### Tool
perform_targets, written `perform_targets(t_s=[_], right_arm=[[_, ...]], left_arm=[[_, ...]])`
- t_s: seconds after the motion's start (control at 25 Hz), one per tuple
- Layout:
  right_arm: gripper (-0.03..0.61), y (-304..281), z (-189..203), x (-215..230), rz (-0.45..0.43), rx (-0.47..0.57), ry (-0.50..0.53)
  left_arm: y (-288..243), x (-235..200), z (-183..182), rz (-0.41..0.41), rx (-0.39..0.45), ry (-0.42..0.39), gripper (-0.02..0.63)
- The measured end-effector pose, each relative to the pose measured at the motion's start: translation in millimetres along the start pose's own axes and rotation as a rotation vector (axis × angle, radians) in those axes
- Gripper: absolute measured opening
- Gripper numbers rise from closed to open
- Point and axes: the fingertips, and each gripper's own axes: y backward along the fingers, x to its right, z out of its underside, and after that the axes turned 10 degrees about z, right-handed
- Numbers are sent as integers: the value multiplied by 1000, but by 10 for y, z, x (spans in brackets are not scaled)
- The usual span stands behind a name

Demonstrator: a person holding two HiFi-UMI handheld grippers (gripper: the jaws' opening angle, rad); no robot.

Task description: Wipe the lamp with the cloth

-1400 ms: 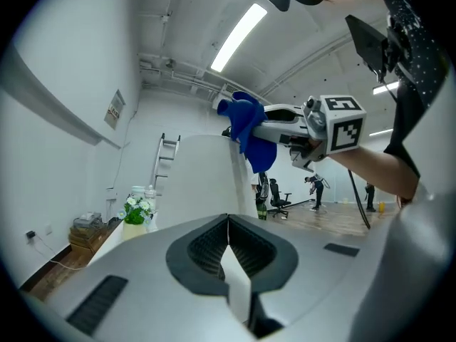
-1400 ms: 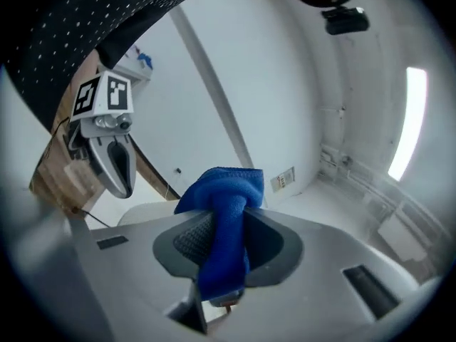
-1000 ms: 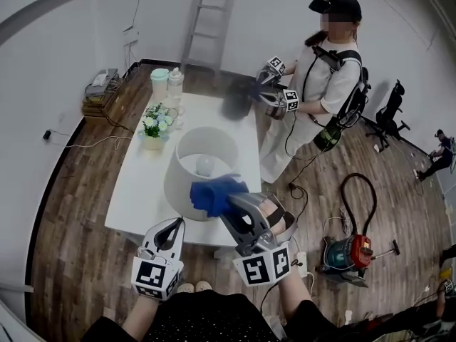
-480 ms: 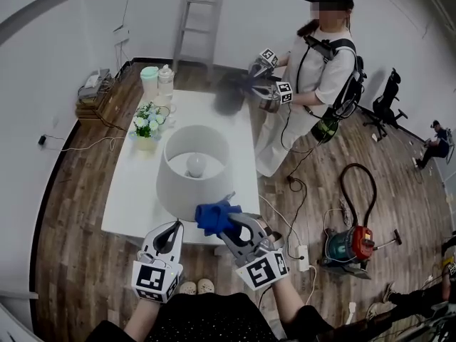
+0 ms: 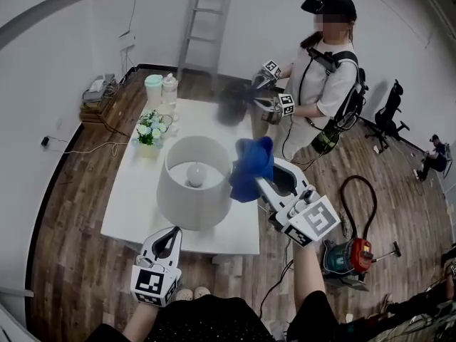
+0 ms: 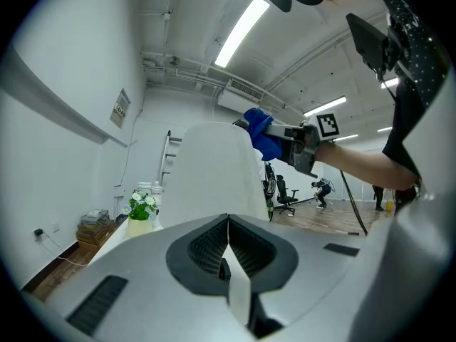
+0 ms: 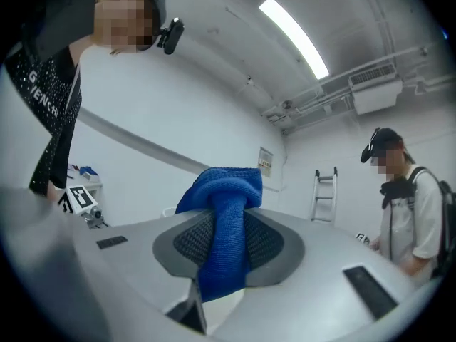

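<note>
While the right gripper point(image 5: 265, 184) has its fingers clamped on the blue cloth point(image 5: 251, 164), raised just beside the right rim of the white lamp point(image 5: 187, 198) standing on the desk point(image 5: 135, 205), the left gripper point(image 5: 166, 242) hangs near the desk's front edge, fingers pressed together on nothing.

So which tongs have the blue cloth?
The right tongs, up high beside the lamp, pinch the blue cloth. The left tongs are shut on nothing, down low by the table edge.
</note>
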Motion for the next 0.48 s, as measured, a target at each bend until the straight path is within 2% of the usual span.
perform_targets(t_s=[0.24,0.48], right_arm=[[106,-151,496,-72,-123,-73,-197],[104,-32,1216,-27,-120,-236,-214]], left_arm=[[-38,0,-17,-7,-7,-6,11],[-71,26,-55,-1,-9,-16,11]])
